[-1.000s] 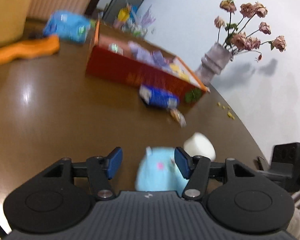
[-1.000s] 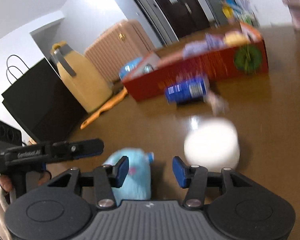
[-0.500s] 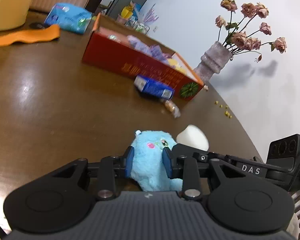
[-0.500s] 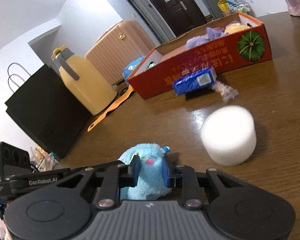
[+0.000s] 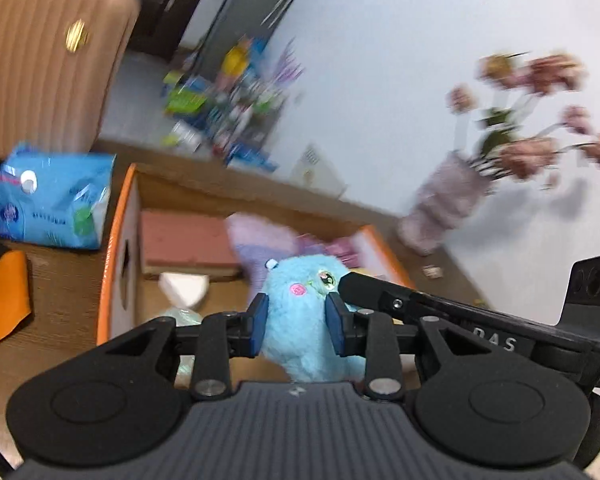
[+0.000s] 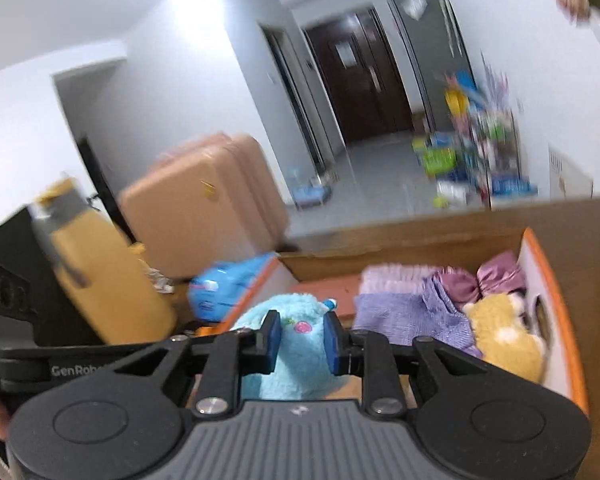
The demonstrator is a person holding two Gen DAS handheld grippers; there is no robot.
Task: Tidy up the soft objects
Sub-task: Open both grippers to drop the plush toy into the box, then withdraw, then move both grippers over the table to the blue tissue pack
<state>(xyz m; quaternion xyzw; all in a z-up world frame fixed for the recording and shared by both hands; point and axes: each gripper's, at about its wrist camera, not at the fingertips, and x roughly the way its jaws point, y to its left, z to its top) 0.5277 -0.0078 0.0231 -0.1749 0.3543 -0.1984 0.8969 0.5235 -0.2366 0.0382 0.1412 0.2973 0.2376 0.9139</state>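
A brown wooden table (image 5: pixel 60 276) carries an open cardboard box (image 5: pixel 118 240) with orange edges, and behind it we see a white wall and a blurred vase of pink flowers (image 5: pixel 452 196).

Through the left wrist camera, our left gripper (image 5: pixel 296 328) is clamped on a blue plush toy (image 5: pixel 300 320), its blue pads pressing into the fur on both sides. The toy hangs above the open box, its pink cheek and one eye facing away from us. The black finger of our right gripper (image 5: pixel 380 288) touches the toy's right side. Inside the box lie a purple plush (image 5: pixel 256 236) and a reddish flat piece (image 5: pixel 184 240). A blue tissue pack (image 5: pixel 48 200) sits on the table left of the box, near a pink suitcase (image 5: pixel 44 52).

Through the right wrist camera, our right gripper (image 6: pixel 298 340) squeezes the same blue plush toy (image 6: pixel 292 360), held over the box's left part. To its right the box (image 6: pixel 560 312) holds purple fabric items (image 6: pixel 412 308) and a yellow plush (image 6: pixel 504 336). A yellow jug (image 6: pixel 100 280) stands on the left, with the suitcase (image 6: pixel 204 216) and a dark door (image 6: pixel 360 80) beyond.
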